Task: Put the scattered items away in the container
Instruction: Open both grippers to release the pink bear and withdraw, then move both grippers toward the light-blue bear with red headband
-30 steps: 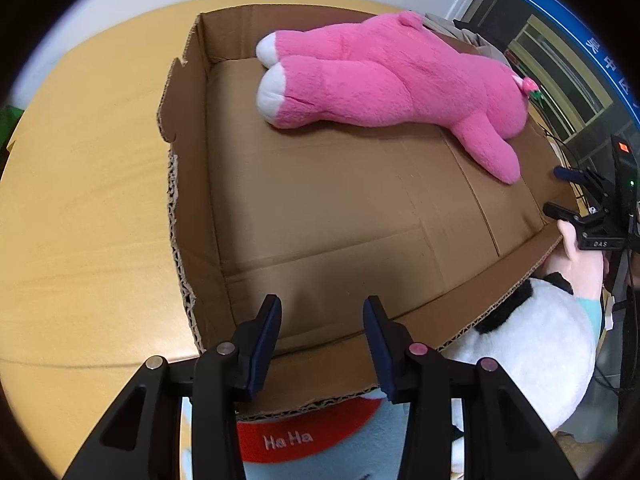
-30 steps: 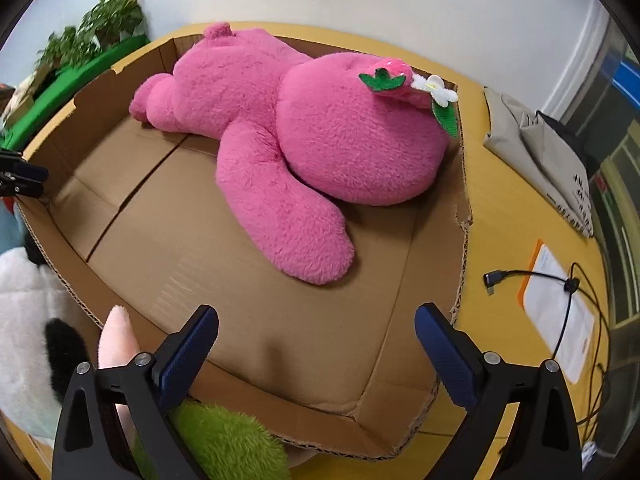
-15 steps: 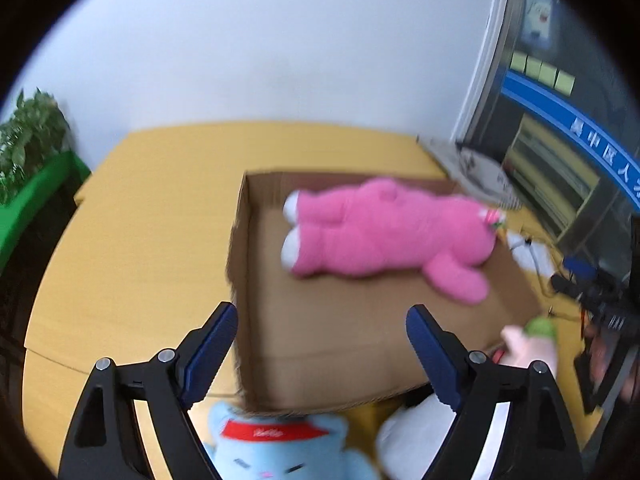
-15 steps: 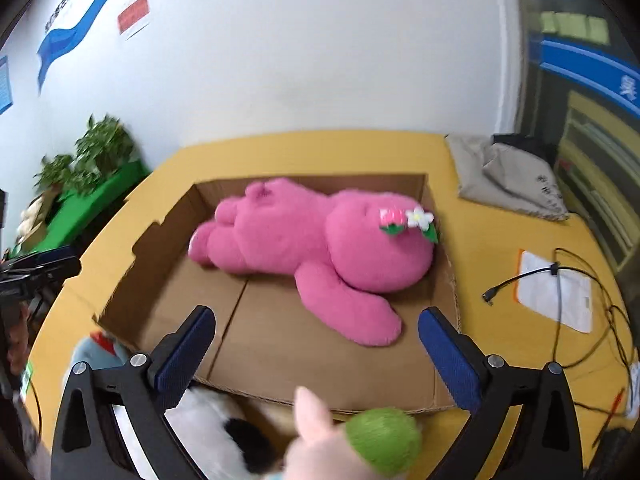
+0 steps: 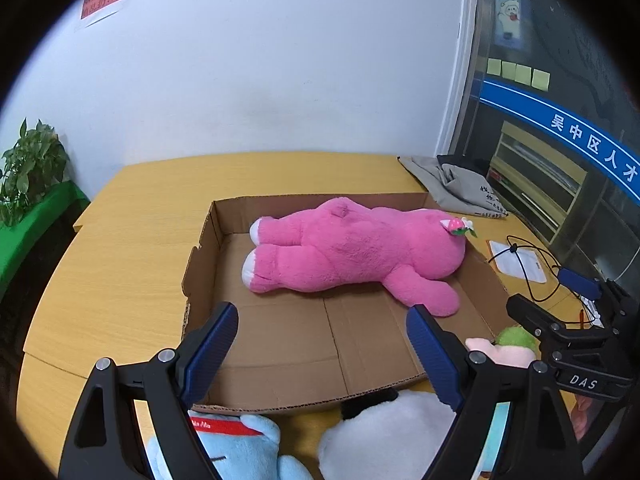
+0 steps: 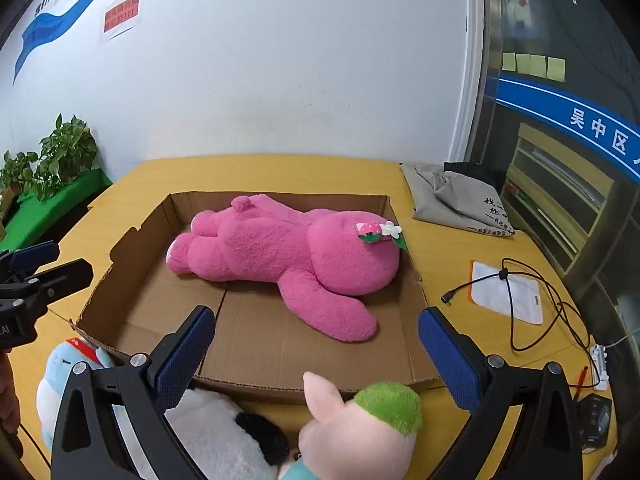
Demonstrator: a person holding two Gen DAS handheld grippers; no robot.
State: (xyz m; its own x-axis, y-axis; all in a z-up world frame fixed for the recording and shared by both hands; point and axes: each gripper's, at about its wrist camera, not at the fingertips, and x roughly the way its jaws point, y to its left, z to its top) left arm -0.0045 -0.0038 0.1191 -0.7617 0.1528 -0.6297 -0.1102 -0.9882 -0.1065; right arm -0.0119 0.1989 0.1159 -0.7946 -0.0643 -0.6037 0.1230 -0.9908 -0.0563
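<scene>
A shallow cardboard box (image 5: 280,364) (image 6: 132,248) lies on the yellow table and holds a big pink plush bear (image 5: 352,252) (image 6: 280,248) lying on its side. In front of the box sit a light blue plush (image 5: 236,452) (image 6: 60,372), a white and black plush (image 5: 384,436) (image 6: 216,432) and a pink plush with a green tuft (image 5: 508,344) (image 6: 360,428). My left gripper (image 5: 324,356) is open and empty, above the blue and white plushes. My right gripper (image 6: 316,360) is open and empty, above the pink and green plush.
A grey cloth bag (image 5: 452,188) (image 6: 452,200) lies at the table's back right. A black cable (image 6: 520,304) and a white card (image 6: 508,292) lie right of the box. Potted plants (image 6: 60,156) stand at the left.
Both grippers have pulled back and up from the box's front edge, so the whole box and wall show. My left gripper has opened wide.
</scene>
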